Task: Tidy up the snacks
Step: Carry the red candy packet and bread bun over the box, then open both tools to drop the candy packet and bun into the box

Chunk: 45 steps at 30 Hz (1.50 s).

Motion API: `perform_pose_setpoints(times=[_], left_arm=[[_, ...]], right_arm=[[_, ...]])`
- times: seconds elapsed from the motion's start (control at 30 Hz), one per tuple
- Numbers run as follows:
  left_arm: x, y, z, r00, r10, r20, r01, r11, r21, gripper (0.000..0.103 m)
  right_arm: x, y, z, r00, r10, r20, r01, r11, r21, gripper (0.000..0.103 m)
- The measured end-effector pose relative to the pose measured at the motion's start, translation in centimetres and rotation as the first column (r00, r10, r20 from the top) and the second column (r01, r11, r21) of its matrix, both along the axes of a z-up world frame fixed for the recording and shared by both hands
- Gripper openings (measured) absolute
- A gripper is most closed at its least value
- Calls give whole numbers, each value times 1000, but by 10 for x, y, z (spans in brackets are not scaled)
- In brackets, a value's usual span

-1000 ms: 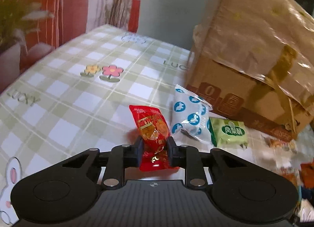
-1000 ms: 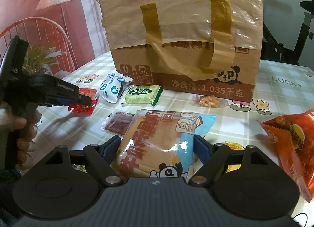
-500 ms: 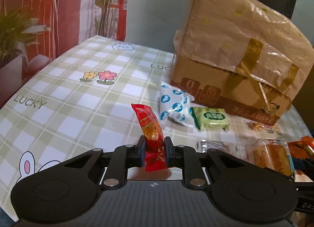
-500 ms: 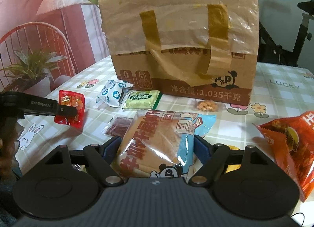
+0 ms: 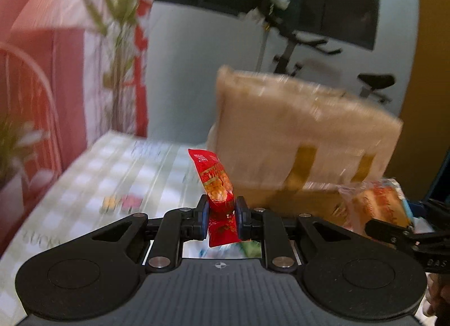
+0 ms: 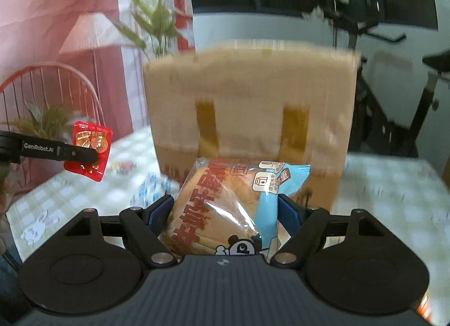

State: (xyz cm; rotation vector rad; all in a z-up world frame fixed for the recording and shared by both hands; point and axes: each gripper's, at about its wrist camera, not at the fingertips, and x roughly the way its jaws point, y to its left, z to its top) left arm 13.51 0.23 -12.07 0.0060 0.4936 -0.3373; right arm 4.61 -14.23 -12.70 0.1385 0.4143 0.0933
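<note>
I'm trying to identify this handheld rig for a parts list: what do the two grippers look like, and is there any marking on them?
Both are matte black plastic: a ribbed body flanked by round discs, with linkage arms on silver pivot pins. The left gripper and right gripper have blue finger pads. White "GenRobot.AI" lettering runs along the left gripper's side.

A small red snack packet (image 5: 219, 199) stands upright at the centre of the left wrist view, clear of the tabletop (image 5: 118, 174), pinched at its lower half. A larger bread packet (image 6: 233, 207), clear wrap with blue edge and red lettering, fills the lower centre of the right wrist view
</note>
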Motion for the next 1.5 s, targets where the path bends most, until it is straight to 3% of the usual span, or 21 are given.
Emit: perform_pose_setpoints(times=[0.17,0.27,0.4,0.7,0.9,1.1,1.17,1.23,1.33,1.5], left_arm=[[3,-8,38,997,-53,58,55,997,-44,20],[9,-13,56,995,-78,67,84,992,-90,20],[21,-25,78,989,-106,106,116,989,-96,20],[84,-63,103,984,-146,104,157,981,-111,20],[131,-82,93,990,-140,31,142,986,-91,20],[161,-81,73,988,-151,-22,149,986,-79,21],[170,-79,70,986,-162,-37,159,984,-83,31],[171,-76,68,986,-162,-32,159,984,-83,50],[170,-74,67,986,-165,-21,163,983,-81,52],[165,-68,67,988,-149,-28,147,986,-80,56]], right_arm=[[1,-8,39,994,22,110,-23,1000,8,80],[3,-19,61,987,33,160,-45,996,71,80],[16,-33,90,980,39,193,-62,991,115,80],[78,-46,140,969,65,239,-55,997,-47,80],[131,-51,138,980,7,200,8,997,-77,80],[178,-36,117,993,64,102,-50,990,-130,80],[189,-33,112,993,94,71,-84,988,-128,80],[199,-32,107,993,110,32,-106,988,-107,81],[209,-32,103,992,129,-16,-130,988,-84,81],[210,-30,104,991,132,-19,-133,986,-98,85]])
